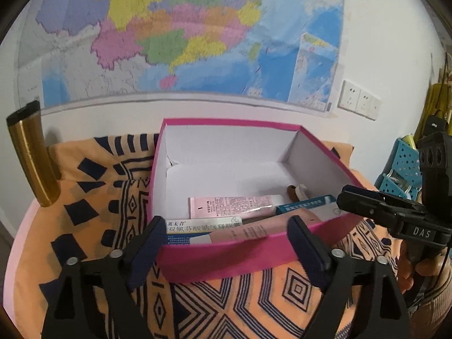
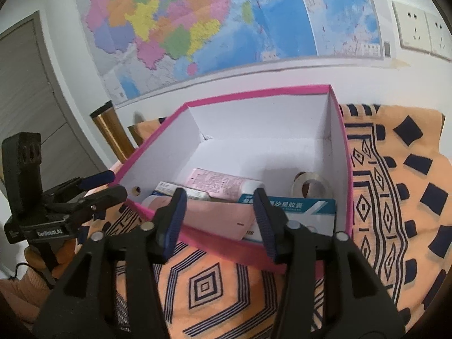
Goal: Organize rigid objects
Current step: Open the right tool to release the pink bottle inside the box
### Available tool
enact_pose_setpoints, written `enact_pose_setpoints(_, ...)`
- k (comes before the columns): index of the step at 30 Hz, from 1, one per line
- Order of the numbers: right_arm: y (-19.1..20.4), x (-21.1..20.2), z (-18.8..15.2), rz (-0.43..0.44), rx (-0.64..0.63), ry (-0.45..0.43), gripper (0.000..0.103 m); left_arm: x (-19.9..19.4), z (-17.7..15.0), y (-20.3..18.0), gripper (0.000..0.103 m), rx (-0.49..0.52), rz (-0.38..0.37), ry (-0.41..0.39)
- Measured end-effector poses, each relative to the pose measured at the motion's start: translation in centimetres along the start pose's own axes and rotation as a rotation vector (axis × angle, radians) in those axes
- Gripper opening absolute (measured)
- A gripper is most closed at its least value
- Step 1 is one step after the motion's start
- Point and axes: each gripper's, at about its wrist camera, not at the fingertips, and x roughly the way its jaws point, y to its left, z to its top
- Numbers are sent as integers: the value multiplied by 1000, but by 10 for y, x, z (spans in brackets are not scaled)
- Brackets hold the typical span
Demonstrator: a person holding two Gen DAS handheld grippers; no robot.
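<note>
We see a box [image 1: 226,254] that is magenta outside and white inside, standing on an orange cloth [image 1: 93,197] patterned with dark navy diamonds, stripes and nested lozenges that covers the bench. In the box lie a pale pink tube [image 1: 231,206], a salmon-pink tube [image 2: 217,214] and a white carton with a teal band [image 2: 302,209]. At the cloth's far left edge stands a gold cylinder with a black top [image 1: 31,155], under a map [image 1: 183,36] of yellow, pink, green, purple and blue patches.

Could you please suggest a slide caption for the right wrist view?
Open right tongs hover at the near wall of a pink box holding medicine cartons, a pink tube and a tape roll.
</note>
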Motion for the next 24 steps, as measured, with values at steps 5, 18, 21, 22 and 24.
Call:
enact_pose_setpoints(5,15,-23,-19,-38,-70,-71,84,-19,-16,-1,103,-23,62,-40)
enact_pose_setpoints(18,26,-27,-69,-140,-68,-18,92,-14,-65,-4,103,-36,160,76)
enact_pose_setpoints(21,27,-27,-74,-132,-58,-9,92,-12,-67,-7,103,-31,163,93)
enact_pose_setpoints(22,28,-27,-76,-132,-57,-6,92,-12,-67,-7,103,-29,163,95)
enact_pose_setpoints(24,30,-27,-79,-131,-58,-3,92,-13,-68,-11,103,-16,165,92)
